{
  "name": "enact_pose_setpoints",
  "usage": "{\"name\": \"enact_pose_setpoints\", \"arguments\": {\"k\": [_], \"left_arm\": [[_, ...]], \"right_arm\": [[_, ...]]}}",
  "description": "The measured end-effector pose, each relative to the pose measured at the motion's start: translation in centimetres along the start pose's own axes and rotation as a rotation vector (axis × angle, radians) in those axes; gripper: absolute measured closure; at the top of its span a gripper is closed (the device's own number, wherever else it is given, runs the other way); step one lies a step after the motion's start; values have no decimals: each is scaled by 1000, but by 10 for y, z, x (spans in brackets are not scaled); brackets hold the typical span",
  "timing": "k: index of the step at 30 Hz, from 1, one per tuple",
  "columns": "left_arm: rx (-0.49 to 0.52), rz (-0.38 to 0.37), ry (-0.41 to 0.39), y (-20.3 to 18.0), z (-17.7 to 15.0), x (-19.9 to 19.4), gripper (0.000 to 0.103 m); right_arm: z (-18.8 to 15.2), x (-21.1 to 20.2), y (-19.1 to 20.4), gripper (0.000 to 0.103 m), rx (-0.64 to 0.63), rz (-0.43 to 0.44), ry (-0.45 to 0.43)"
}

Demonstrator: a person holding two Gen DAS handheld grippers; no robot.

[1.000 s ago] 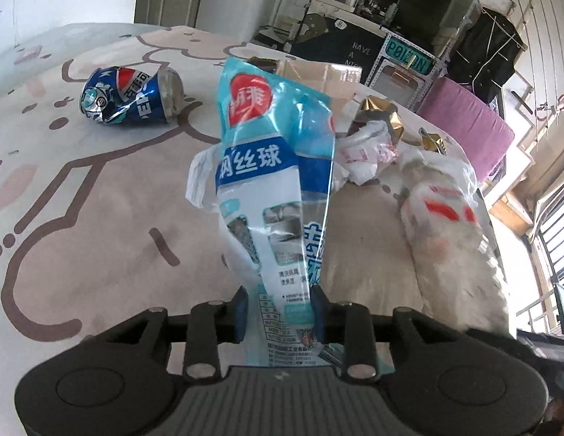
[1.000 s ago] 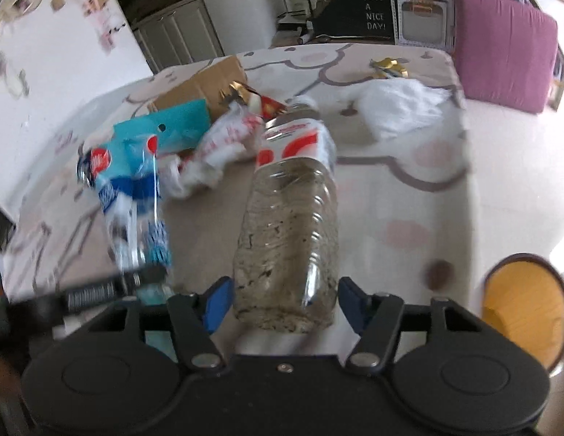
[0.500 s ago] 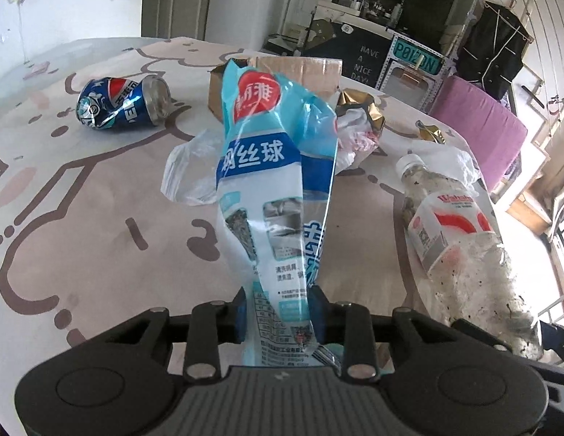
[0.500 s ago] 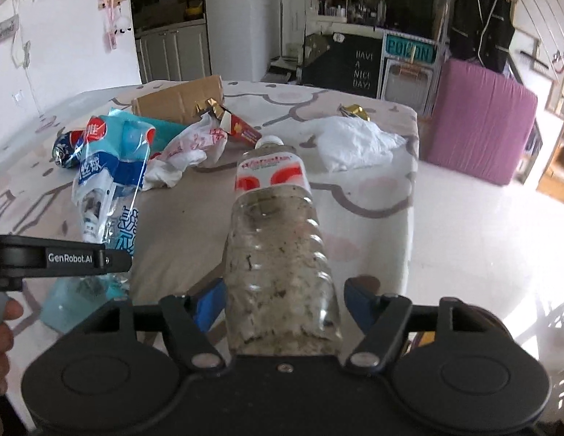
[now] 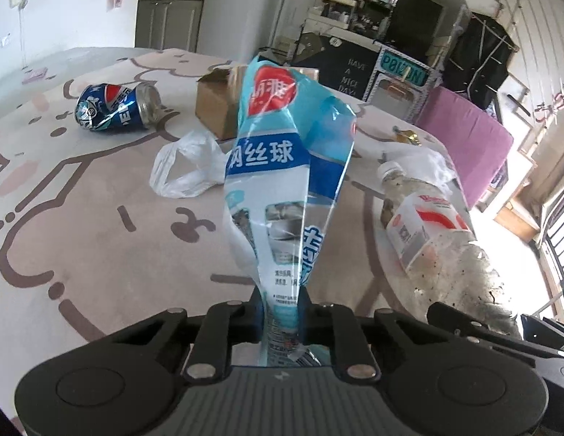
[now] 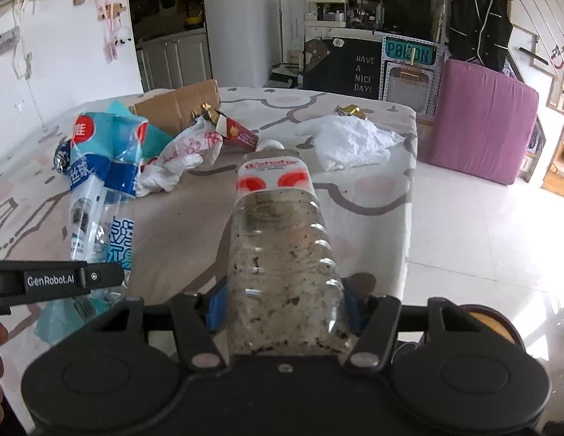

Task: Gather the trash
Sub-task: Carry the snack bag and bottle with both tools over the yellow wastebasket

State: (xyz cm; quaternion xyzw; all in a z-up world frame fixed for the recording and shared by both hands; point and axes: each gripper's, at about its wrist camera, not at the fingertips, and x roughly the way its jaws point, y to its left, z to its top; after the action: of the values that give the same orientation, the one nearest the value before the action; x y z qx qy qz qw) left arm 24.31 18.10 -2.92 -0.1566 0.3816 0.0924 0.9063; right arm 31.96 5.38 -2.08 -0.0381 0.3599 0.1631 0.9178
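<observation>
Pinching crinkled blue wrapper, upright — speckled bottle

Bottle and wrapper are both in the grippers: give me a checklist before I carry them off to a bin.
1. Left gripper pinching the wrapper, jaws having just closed further: ok.
2. Right gripper clamped on the bottle: ok.
3. Bottle cap on: ok.
4. Wrapper clear of the table: ok.
5. Bin located: cannot tell.
6. Table cleared: not ok; can, box and bags remain.
</observation>
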Motion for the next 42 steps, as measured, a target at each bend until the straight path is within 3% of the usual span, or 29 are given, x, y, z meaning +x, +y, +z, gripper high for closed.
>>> {"name": "enact_pose_setpoints", "arguments": {"k": [24,42], "left_arm": [[45,-3,-207,-32,-22,-103,87],[181,-191,-192,-120,-51,-110,87]], "right_arm": [[-14,-106,-29,43,41,48,-205],[-56,-168,-91,42,131,-105,-291]]}}
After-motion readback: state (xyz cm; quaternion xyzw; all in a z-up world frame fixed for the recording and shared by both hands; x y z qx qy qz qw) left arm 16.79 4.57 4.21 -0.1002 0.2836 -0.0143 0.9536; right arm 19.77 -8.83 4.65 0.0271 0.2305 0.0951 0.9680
